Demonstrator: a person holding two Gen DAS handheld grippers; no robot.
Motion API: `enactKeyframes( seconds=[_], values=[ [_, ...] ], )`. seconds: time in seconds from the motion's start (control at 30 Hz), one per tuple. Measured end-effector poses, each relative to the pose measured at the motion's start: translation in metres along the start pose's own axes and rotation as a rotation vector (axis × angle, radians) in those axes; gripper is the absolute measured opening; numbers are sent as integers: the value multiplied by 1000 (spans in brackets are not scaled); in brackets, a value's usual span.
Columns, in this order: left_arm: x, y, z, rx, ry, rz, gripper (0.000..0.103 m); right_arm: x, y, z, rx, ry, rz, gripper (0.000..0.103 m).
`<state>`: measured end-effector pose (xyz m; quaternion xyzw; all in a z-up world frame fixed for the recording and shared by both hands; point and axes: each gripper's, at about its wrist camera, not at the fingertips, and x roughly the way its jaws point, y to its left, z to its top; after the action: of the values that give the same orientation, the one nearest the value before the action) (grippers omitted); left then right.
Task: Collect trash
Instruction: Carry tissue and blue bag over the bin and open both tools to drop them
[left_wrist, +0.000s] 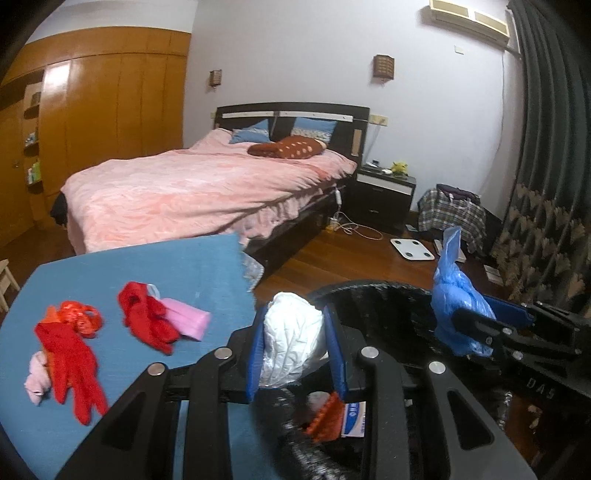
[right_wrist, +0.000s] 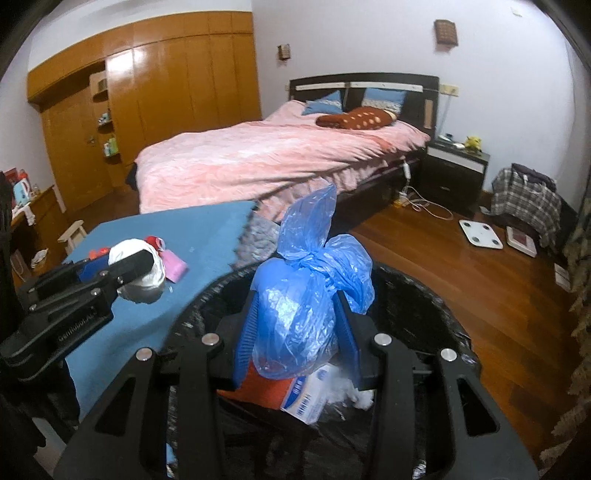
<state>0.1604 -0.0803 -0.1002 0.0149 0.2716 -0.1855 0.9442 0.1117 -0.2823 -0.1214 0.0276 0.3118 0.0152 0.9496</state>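
My left gripper (left_wrist: 297, 341) is shut on a crumpled white plastic bag (left_wrist: 291, 339) and holds it over the near rim of a black-lined trash bin (left_wrist: 373, 295). My right gripper (right_wrist: 297, 332) is shut on a knotted blue plastic bag (right_wrist: 303, 306) and holds it above the bin (right_wrist: 417, 295). The bin holds an orange item (right_wrist: 266, 386) and a white and blue box (right_wrist: 310, 395). Each gripper shows in the other's view, the left (right_wrist: 138, 271) with its white bag, the right (left_wrist: 476, 325) with the blue bag (left_wrist: 454, 299).
A blue table (left_wrist: 122, 266) to the left carries red gloves (left_wrist: 70, 365), a second red glove (left_wrist: 146, 317), a pink item (left_wrist: 186, 319) and red plastic (left_wrist: 79, 317). Beyond stand a pink bed (left_wrist: 199, 192), a nightstand (left_wrist: 384, 192), a white scale (left_wrist: 412, 249) and a wooden wardrobe (left_wrist: 107, 103).
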Motion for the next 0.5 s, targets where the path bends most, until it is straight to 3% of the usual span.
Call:
enactKeyframes(
  seconds=[0.5],
  values=[
    [36,-42,-5,48,44,-68,31,17,-40,-22,53,57,-53,43]
  ],
)
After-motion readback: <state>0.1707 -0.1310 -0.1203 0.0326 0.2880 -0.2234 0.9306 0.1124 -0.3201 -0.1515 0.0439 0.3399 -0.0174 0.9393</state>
